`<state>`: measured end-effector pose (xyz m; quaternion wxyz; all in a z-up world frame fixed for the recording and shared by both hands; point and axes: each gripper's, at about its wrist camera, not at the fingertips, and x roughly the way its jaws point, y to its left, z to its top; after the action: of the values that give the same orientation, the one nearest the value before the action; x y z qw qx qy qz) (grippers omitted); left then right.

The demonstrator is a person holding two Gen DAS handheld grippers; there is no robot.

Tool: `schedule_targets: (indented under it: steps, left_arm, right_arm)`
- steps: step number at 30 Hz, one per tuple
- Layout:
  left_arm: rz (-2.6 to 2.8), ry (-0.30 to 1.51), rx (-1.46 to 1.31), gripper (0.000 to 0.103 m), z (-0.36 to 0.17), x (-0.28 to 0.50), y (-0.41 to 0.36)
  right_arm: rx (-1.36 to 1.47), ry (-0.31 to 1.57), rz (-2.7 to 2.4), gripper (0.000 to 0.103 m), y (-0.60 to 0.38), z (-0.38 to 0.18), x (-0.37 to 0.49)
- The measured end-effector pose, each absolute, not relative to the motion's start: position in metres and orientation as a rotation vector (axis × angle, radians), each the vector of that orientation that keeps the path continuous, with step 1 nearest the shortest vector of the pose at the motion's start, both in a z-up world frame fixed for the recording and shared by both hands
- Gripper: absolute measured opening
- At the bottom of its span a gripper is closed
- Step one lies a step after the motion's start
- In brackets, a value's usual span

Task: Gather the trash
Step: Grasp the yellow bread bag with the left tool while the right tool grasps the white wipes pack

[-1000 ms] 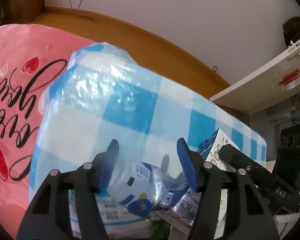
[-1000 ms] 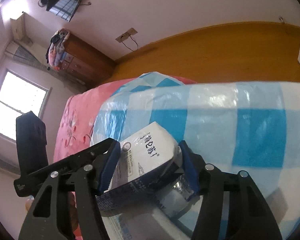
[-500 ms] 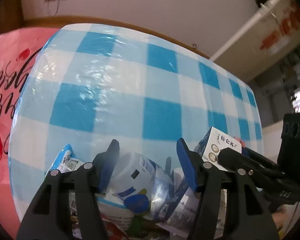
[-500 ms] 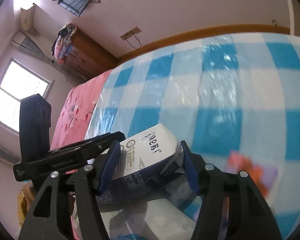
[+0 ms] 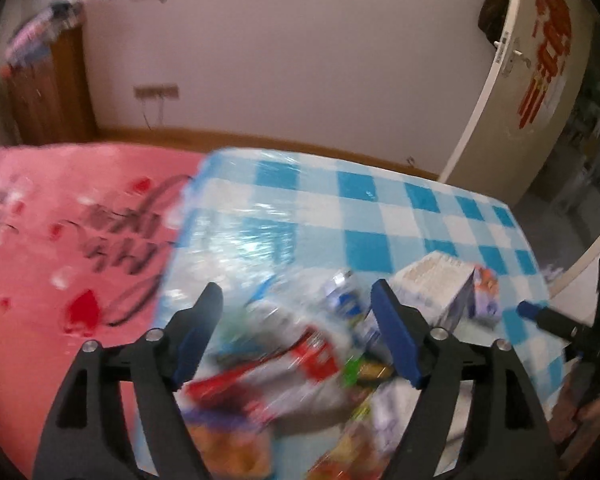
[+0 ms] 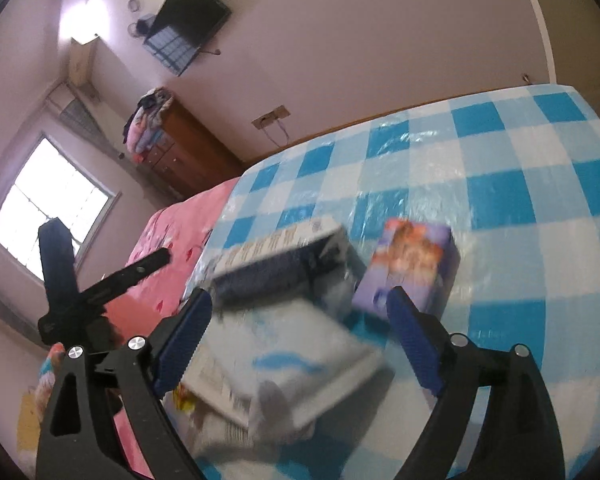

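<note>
Trash point(image 5: 300, 364) lies heaped on the checked counter point(image 5: 380, 216), beside the pink bed point(image 5: 60, 240). Both my claws are opening with nothing clamped: the left claw point(image 5: 296, 340) spreads over wrappers, the right claw point(image 6: 300, 344) over a white carton point(image 6: 284, 364). I fear the loose pile could slide off the glossy cover if nudged. Only the right view shows the purple box's point(image 6: 412, 268) printed face clearly; the left view alone shows the door point(image 5: 532, 60).
</note>
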<state>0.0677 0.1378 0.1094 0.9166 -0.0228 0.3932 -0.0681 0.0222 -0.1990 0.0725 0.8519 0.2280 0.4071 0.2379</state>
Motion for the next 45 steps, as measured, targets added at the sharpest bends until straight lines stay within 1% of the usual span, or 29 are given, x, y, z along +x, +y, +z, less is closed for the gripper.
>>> schedule_targets:
  steps: [1, 4, 6, 8, 11, 13, 15, 18, 21, 24, 27, 36, 39, 45]
  left_arm:
    - [-0.12, 0.783, -0.019, 0.086, 0.111, 0.054, 0.142]
    - [-0.054, 0.722, 0.081, 0.093, 0.107, 0.012, 0.151]
    - [0.001, 0.728, 0.135, 0.094, 0.101, -0.005, 0.157]
    - [0.024, 0.751, 0.148, 0.094, 0.092, -0.017, 0.161]
    - [0.042, 0.77, 0.096, 0.094, 0.084, -0.021, 0.165]
    - [0.048, 0.803, 0.084, 0.094, 0.077, -0.018, 0.164]
    - [0.074, 0.826, 0.065, 0.094, 0.068, -0.017, 0.164]
    - [0.091, 0.875, -0.027, 0.094, 0.055, -0.015, 0.17]
    - [0.102, 0.93, -0.193, 0.094, 0.042, -0.01, 0.181]
    - [0.127, 0.952, -0.317, 0.094, 0.035, -0.007, 0.191]
    - [0.169, 0.953, -0.374, 0.094, 0.031, -0.002, 0.194]
    - [0.162, 0.924, -0.393, 0.094, 0.025, 0.014, 0.183]
    - [0.162, 0.92, -0.39, 0.094, 0.026, 0.014, 0.182]
    - [0.121, 0.917, -0.294, 0.094, 0.028, 0.014, 0.173]
  right_arm:
    - [0.467, 0.847, 0.507, 0.088, -0.193, 0.073, 0.018]
    - [0.415, 0.826, 0.533, 0.088, -0.183, 0.073, 0.001]
    - [0.371, 0.826, 0.537, 0.088, -0.175, 0.072, -0.003]
    - [0.338, 0.828, 0.527, 0.088, -0.174, 0.071, -0.002]
    - [0.281, 0.812, 0.53, 0.089, -0.169, 0.073, 0.001]
    - [0.224, 0.812, 0.54, 0.092, -0.161, 0.073, 0.004]
    - [0.173, 0.822, 0.56, 0.092, -0.153, 0.07, 0.011]
    - [0.12, 0.83, 0.567, 0.092, -0.144, 0.066, 0.015]
    - [0.104, 0.865, 0.583, 0.092, -0.135, 0.057, 0.023]
    - [0.07, 0.873, 0.597, 0.092, -0.128, 0.052, 0.025]
    - [0.058, 0.875, 0.623, 0.092, -0.124, 0.052, 0.023]
    - [0.043, 0.876, 0.707, 0.093, -0.114, 0.056, -0.002]
    - [0.08, 0.864, 0.723, 0.093, -0.115, 0.061, -0.006]
    - [0.064, 0.878, 0.643, 0.093, -0.116, 0.058, 0.008]
